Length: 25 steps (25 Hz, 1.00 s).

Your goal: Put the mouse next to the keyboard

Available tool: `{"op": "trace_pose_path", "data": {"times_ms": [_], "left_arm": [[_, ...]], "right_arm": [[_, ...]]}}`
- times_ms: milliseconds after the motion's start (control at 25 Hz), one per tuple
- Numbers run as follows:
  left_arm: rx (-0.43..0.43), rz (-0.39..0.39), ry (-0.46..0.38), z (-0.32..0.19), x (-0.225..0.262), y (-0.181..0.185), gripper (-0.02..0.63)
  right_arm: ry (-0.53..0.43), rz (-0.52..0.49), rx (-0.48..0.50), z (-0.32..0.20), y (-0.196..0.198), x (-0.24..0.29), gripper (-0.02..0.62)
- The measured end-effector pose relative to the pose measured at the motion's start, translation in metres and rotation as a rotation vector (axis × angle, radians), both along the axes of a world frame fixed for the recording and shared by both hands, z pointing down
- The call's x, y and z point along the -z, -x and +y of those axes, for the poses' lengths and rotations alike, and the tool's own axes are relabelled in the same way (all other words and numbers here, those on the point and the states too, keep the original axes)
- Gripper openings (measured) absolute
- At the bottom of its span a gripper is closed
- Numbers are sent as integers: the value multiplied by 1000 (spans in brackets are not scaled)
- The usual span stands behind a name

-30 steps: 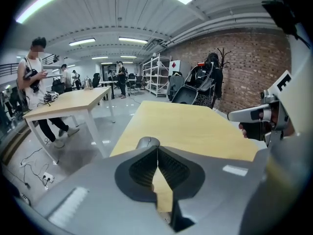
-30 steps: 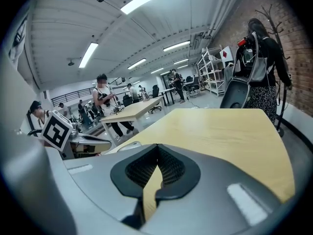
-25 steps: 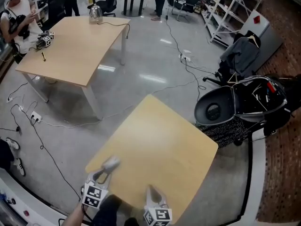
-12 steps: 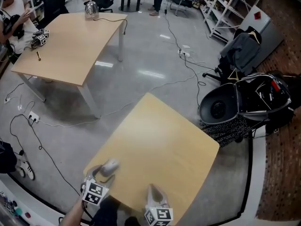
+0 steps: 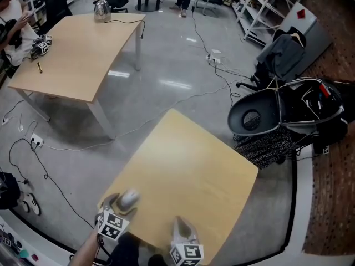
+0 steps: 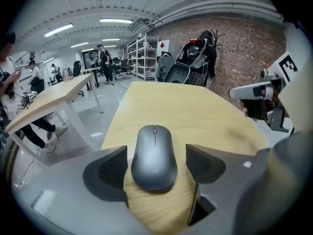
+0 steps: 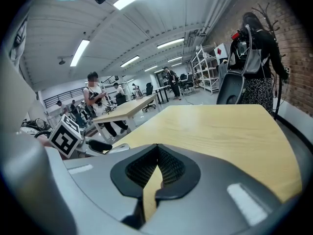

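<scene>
Mouse [image 6: 154, 155] is found flat on the table [image 5: 188, 165], at about 7 o'clock on the top as the head view shows it, close to the near-left corner and edge. It is straddled by the left gripper [image 6: 159, 165], whose jaws are opening – the mouse lies between them, with a narrow gap on each side, and no pad is seen to press on it. The mouse's narrow front end is turned toward 12 o'clock in the left gripper view, away from the gripper.

The right gripper [image 7: 157, 168] is held low over the table at about 4 o'clock from the mouse, well apart from it. Its jaws are drawn together and nothing is caught between them.

No keyboard is seen in any view; the rest of the top is bare wood.

The step in hand is judged to be the pick-up – the jaws are being spread wide enough to take the mouse by its sides, and nothing has yet been gripped. The task is therefore reckoned to be near its start.

For the next move, the pads need to be closed evenly on the two flanks of the mouse, near its widest part, so that the smooth rounded shell is not squeezed out forward. A level lift is then called for, and the keyboard has to be located before any placing can be aimed.
</scene>
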<state>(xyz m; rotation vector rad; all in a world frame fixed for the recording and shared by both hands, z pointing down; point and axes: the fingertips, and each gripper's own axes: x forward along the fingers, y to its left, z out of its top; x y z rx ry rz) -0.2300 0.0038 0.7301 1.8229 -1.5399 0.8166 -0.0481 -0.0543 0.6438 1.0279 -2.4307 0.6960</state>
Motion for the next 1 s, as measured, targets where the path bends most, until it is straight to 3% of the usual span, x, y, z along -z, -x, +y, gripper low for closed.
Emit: {"op": "trace_pose_path", "data": {"times_ms": [320,520,1000], "left_arm": [[-34,-11,31,-5,-7,-2,371],[-11,-42,44,-4,-12,3,322],[-3,-30,52,-8,-9,6,305]], "right_arm": [[1,3,-11,-2,2,0,14],[-1,1,-15,-1,0,0,14],[7,-11,-27,-2,0,-4,14]]}}
